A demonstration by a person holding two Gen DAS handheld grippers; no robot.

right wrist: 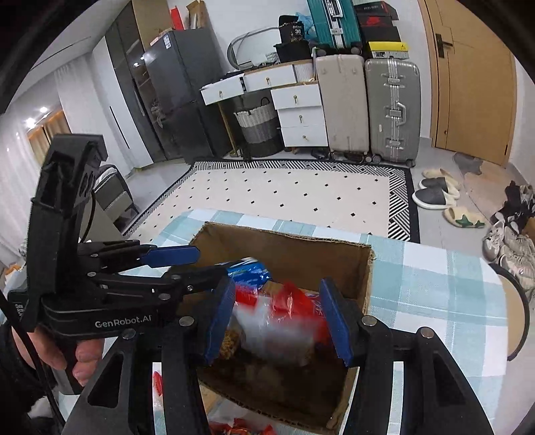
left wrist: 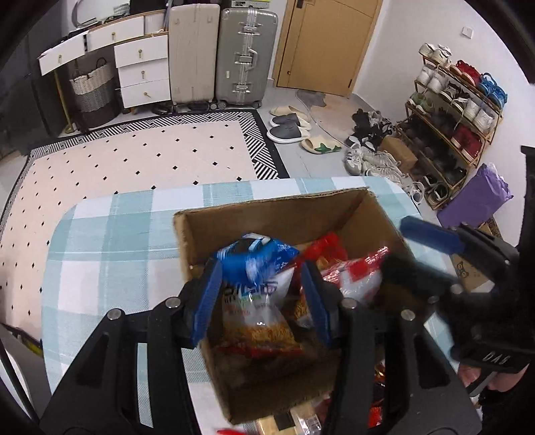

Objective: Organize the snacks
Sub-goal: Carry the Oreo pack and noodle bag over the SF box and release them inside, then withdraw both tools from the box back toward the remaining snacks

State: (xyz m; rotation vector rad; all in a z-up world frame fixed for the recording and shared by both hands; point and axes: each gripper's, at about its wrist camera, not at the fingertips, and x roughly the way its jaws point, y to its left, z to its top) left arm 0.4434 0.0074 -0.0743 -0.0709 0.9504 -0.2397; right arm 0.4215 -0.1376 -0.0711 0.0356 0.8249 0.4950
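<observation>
L view: shoe rack (left wrist: pixel 448 110), R view: fridge (right wrist: pixel 174 97), box (right wrist: pixel 287 251)

The left claw (left wrist: pixel 260 301) points toward 12 o'clock with its blue pads (left wrist: pixel 207 301) spread apart. The right claw (right wrist: pixel 277 321) also points toward 12 o'clock, its pads (right wrist: pixel 336 321) parted wide. Bare fingers (right wrist: pixel 83 358) at 8 o'clock grip the left claw's handle.

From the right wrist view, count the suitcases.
3: a beige suitcase and a grey suitcase upright beside the dresser, a teal suitcase above them. Others may be hidden.
</observation>
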